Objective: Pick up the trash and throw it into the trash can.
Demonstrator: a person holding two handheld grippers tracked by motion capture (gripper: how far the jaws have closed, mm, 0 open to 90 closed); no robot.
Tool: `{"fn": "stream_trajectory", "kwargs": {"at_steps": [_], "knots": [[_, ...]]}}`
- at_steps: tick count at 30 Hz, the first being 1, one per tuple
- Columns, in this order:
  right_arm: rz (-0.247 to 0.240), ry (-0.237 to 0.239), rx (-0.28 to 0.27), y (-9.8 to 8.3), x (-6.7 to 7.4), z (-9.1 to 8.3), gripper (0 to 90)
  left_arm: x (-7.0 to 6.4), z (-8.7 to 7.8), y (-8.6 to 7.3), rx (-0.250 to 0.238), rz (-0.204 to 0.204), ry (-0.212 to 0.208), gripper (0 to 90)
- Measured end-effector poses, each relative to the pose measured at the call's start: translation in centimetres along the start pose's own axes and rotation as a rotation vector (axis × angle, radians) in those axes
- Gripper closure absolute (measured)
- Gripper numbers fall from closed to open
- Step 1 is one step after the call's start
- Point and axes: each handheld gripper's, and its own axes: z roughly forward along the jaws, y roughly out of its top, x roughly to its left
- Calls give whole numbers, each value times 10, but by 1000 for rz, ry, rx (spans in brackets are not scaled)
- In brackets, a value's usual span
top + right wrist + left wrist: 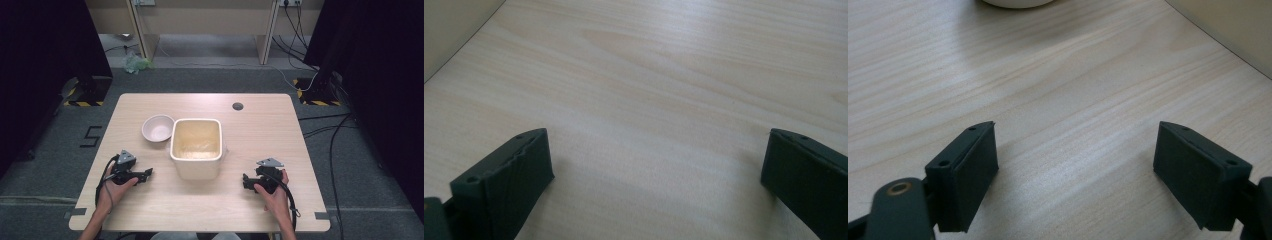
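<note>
Two unlabelled vessels: bowl (158, 128), tub (196, 147).

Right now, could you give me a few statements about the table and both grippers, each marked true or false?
1. The small bowl sits to the left of the square tub. True.
2. The left gripper is clamped on the bowl. False: its jaws stand open over bare table.
3. The right gripper is open and holds nothing. True.
4. The bowl lies inside the tub. False: it stands on the table beside it.
5. The tub sits between the two grippers. True.
</note>
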Motion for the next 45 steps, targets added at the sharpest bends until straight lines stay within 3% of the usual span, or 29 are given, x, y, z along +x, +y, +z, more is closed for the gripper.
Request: {"fn": "stream_trajectory", "kwargs": {"at_steps": [3,8,15,22,30,45], "knots": [[-4,1,-1,-4,0,-4,3,0,-1,0,-3,-8,-11,174],[-8,5,-1,-6,-1,-6,3,5,-2,4,-29,-60,-56,174],[-7,5,0,-6,-1,-6,3,20,-11,24,-95,-117,-57,174],[-11,5,-1,-6,-1,-6,3,36,0,43,-104,-175,-78,183],[-9,5,-1,-6,-1,-6,3,51,8,68,-125,-204,-63,235],[-10,5,-1,-6,-1,-6,3,73,37,85,-115,-274,-25,323]]}}
